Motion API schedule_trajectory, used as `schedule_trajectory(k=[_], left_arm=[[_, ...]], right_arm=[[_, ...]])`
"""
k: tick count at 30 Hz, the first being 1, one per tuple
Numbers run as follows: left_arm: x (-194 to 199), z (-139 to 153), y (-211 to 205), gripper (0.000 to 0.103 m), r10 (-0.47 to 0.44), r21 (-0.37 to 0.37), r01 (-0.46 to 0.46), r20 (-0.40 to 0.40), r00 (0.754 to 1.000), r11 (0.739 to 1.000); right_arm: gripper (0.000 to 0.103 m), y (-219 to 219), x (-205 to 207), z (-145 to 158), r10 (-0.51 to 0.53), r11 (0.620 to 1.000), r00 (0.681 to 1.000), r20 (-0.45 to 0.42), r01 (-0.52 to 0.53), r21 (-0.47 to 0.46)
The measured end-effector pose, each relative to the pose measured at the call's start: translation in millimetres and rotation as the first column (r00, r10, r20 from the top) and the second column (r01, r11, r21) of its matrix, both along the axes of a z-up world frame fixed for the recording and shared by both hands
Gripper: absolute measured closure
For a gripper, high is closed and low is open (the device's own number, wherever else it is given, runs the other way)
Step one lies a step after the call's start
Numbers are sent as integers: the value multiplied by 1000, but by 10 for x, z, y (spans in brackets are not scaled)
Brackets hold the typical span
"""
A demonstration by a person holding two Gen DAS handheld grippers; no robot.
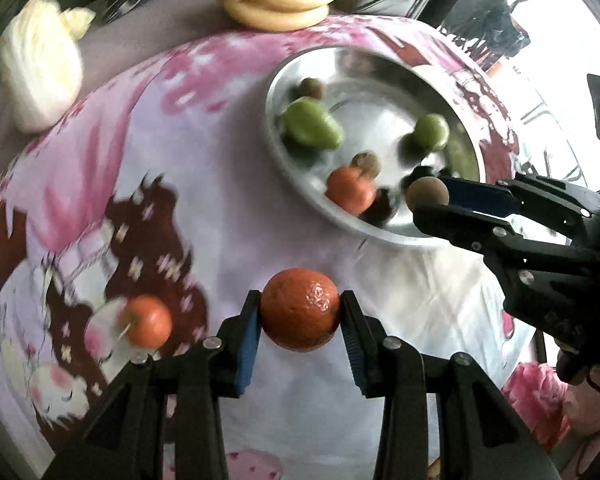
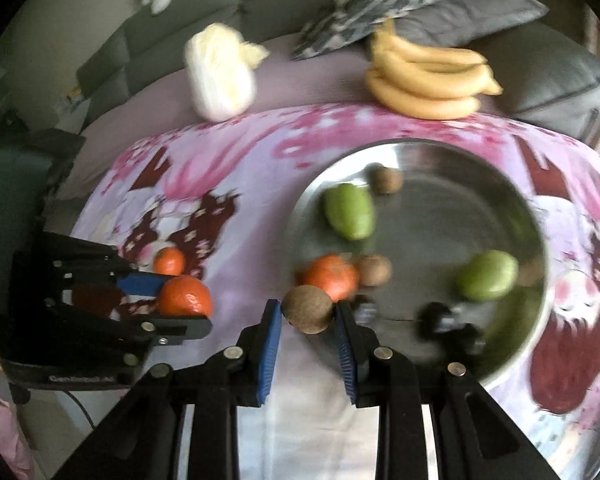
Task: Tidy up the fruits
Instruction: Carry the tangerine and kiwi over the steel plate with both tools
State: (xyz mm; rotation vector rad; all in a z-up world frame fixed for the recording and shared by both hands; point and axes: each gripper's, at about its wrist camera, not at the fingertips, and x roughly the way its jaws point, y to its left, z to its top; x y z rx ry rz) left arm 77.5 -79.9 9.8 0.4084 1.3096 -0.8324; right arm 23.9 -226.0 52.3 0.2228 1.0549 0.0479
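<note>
My left gripper [image 1: 299, 312] is shut on an orange [image 1: 299, 314], held above the pink printed cloth [image 1: 228, 184]; the same gripper [image 2: 180, 300] and orange [image 2: 185, 296] show at the left of the right wrist view. My right gripper [image 2: 308, 314] is shut on a small brown round fruit [image 2: 308, 309] near the front rim of the metal bowl [image 2: 536, 208]; the left wrist view shows that gripper [image 1: 428, 198] and fruit [image 1: 427, 195] over the bowl [image 1: 384, 236]. Inside the bowl lie two green fruits [image 2: 350, 212] [image 2: 488, 274], an orange [image 2: 332, 276] and brown fruits [image 2: 386, 179].
A small orange [image 1: 148, 321] lies on the cloth left of my left gripper. A banana bunch [image 2: 428, 80] and a pale cabbage [image 2: 220, 76] sit at the far edge of the cloth. Grey cushions [image 2: 472, 12] lie behind them.
</note>
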Motion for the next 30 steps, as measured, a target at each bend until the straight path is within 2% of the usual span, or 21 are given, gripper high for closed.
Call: schedule_trajectory(k=[7, 14, 20, 30], left_arm=[[102, 34, -478, 63, -37, -12, 37, 12, 999, 999], [280, 1, -819, 63, -48, -5, 48, 18, 999, 999], [424, -78, -985, 63, -52, 17, 52, 24, 998, 999], [512, -142, -1250, 63, -52, -18, 52, -14, 999, 998]], right_arm=[[74, -486, -11, 81, -81, 997, 997, 12, 81, -20], [74, -765, 87, 25, -120, 993, 993, 8, 121, -12], [74, -848, 130, -67, -127, 992, 992, -1, 127, -8], [74, -889, 126, -224, -118, 993, 993, -29, 118, -1]])
